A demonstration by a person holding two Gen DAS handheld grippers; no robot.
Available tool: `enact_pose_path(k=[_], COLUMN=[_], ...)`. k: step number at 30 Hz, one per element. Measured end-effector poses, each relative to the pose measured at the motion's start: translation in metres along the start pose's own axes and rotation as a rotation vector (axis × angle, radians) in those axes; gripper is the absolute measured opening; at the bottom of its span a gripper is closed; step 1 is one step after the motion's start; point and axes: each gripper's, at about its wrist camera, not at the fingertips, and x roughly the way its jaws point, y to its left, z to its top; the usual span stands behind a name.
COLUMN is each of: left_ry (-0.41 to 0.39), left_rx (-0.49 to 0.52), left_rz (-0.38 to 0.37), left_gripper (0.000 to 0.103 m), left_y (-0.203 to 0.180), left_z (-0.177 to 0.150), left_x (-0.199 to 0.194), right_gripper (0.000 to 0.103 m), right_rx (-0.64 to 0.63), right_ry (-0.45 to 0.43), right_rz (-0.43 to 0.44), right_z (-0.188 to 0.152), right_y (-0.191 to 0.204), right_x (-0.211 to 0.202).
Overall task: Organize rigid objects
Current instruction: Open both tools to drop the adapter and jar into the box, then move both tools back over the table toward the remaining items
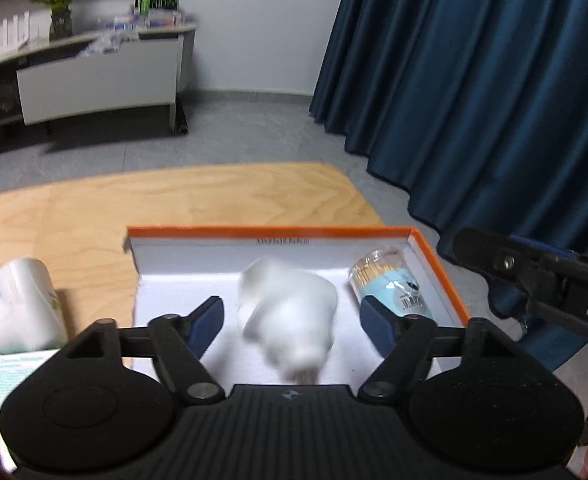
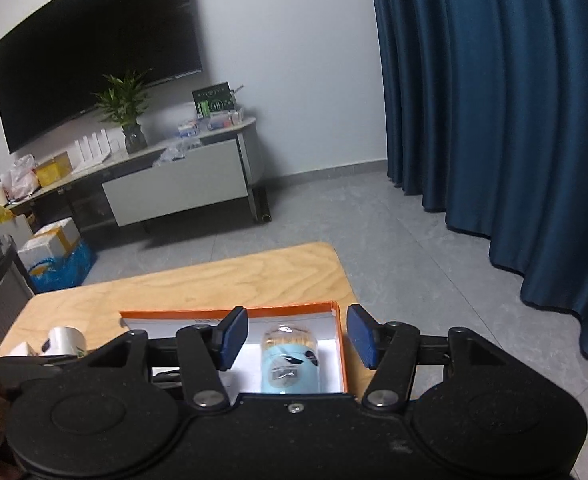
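Note:
An orange-rimmed white box lies on the wooden table. In the left wrist view a blurred white bottle is inside the box, between the wide-open fingers of my left gripper, not held. A blue toothpick jar lies at the box's right end. Another white bottle lies outside the box at the left. My right gripper is open and empty above the box's right end, with the toothpick jar below it. The right gripper's body also shows in the left wrist view.
A white printed carton lies under the left bottle at the table's left edge. A blue curtain hangs to the right. A cabinet with a plant stands across the grey floor.

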Motion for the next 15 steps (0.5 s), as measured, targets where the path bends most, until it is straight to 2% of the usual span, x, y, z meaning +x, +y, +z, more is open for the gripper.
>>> enact_pose_path(k=[4, 6, 9, 15], left_ry=[-0.005, -0.003, -0.004, 0.004], left_rx=[-0.01, -0.023, -0.016, -0.04], left_rz=[0.018, 0.031, 0.062, 0.141], left_gripper=[0.087, 0.091, 0.094, 0.095], left_y=[0.003, 0.006, 0.008, 0.02], left_z=[-0.001, -0.004, -0.01, -0.018], left_x=[-0.02, -0.03, -0.047, -0.074], right_gripper=[0.068, 0.072, 0.077, 0.078], right_rx=[-0.003, -0.012, -0.011, -0.029], right_ry=[0.004, 0.004, 0.01, 0.039], right_rz=[0.007, 0.002, 0.021, 0.056], right_z=[-0.007, -0.011, -0.015, -0.029], right_y=[0.007, 0.011, 0.018, 0.039], right_x=[-0.015, -0.023, -0.034, -0.05])
